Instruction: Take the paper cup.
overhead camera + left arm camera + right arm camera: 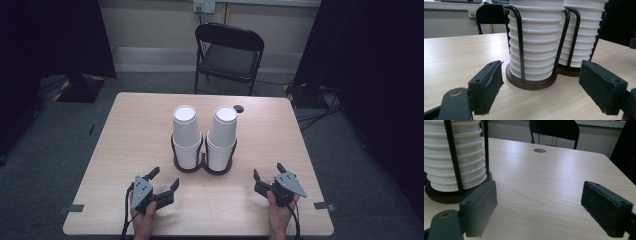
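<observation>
Open tools (164, 178) (268, 173), unmarked (plain white) cups (186, 135)

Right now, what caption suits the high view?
Two open grippers, left gripper and right gripper, flank two white paper-cup stacks on a wooden table.

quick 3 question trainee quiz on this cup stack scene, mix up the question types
1. True or false: the left gripper is shut on a cup.
2. How many stacks of upside-down white paper cups stand in the dark wire holder with round brown bases? A) one B) two C) three
3. What stands on the floor beyond the far edge of the light wooden table?

Key
1. False: both it and the right gripper hang open over bare tabletop, nothing between the jaws.
2. B: the left stack and the right stack, side by side.
3. A black folding chair.
</observation>
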Motion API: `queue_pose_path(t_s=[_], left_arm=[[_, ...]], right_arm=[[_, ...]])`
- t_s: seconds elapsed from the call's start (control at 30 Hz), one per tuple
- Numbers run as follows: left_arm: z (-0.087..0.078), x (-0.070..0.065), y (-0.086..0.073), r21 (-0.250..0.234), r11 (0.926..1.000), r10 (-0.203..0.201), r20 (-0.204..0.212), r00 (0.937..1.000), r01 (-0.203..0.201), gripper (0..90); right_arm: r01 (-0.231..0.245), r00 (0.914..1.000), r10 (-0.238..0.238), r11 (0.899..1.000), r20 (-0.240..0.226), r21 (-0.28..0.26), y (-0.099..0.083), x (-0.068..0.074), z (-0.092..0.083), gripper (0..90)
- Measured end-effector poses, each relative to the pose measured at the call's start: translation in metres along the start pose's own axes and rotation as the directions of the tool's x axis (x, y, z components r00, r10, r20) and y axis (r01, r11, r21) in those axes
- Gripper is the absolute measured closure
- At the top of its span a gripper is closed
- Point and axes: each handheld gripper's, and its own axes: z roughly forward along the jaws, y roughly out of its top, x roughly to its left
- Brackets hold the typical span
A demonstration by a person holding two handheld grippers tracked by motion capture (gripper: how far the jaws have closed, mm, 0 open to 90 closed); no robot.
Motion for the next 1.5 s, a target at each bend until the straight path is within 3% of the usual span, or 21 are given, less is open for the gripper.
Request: queue_pose_path(t_s=[0.07,0.13,0.23,0.3,0.47,0.67,0.77,0.83,1.0,1.13,1.17,1.3,1.5], left_arm=[[0.000,0.000,0.000,-0.001,1.0000,0.001,0.000,1.0000,-0.001,18.6],[0.000,0.000,0.000,-0.002,1.0000,0.005,0.002,1.0000,-0.005,18.5],[0.000,0.000,0.000,-0.002,1.0000,0.008,0.000,1.0000,-0.008,18.5],[0.000,0.000,0.000,-0.002,1.0000,0.008,0.001,1.0000,-0.008,18.5],[0.001,-0.001,0.000,-0.001,1.0000,0.006,0.007,1.0000,-0.006,18.3],[0.000,-0.001,0.000,-0.002,0.9999,0.013,0.004,0.9999,-0.013,18.3],[0.001,-0.001,0.001,0.011,0.9995,0.029,-0.006,0.9996,-0.028,18.3],[0.001,-0.001,0.000,0.006,0.9997,0.023,0.001,0.9997,-0.023,18.3],[0.001,-0.001,0.000,0.000,1.0000,0.007,-0.002,1.0000,-0.007,17.9],[0.001,-0.001,0.000,-0.003,1.0000,0.006,-0.004,1.0000,-0.006,17.9],[0.001,-0.001,0.000,-0.002,1.0000,0.004,-0.006,1.0000,-0.004,17.9],[0.001,-0.001,0.000,0.001,1.0000,0.005,-0.009,0.9999,-0.005,17.9],[0.000,-0.001,0.000,-0.003,1.0000,0.009,-0.008,0.9999,-0.009,17.9]], right_arm=[[-0.009,0.9999,0.009,1.000,-0.005,-0.012,0.000,-0.001,-0.001,12.9],[-0.033,0.9987,0.032,0.999,-0.039,-0.042,-0.002,-0.004,-0.003,13.2],[-0.042,0.9985,0.040,0.998,-0.037,-0.053,-0.002,-0.004,-0.004,13.9],[-0.039,0.9987,0.037,0.998,-0.034,-0.051,-0.002,-0.004,-0.004,14.8],[-0.055,0.9951,0.053,0.998,-0.083,-0.021,0.000,-0.003,-0.001,17.0],[-0.052,0.9905,0.046,0.998,-0.129,-0.043,0.006,0.002,-0.004,16.5],[-0.023,0.9898,0.020,1.000,-0.141,-0.019,0.015,0.010,-0.004,13.7],[-0.038,0.9887,0.032,0.999,-0.147,-0.035,0.019,0.014,-0.005,13.7],[-0.095,0.9723,0.080,0.994,-0.220,-0.056,0.030,0.022,-0.004,18.1],[-0.086,0.9703,0.066,0.993,-0.233,-0.077,0.039,0.028,-0.003,17.9],[-0.106,0.9655,0.089,0.993,-0.245,-0.057,0.043,0.029,-0.002,18.6],[-0.104,0.9552,0.084,0.993,-0.284,-0.057,0.048,0.029,0.000,22.8],[-0.079,0.9506,0.044,0.992,-0.307,-0.103,0.060,0.033,0.000,25.8]])
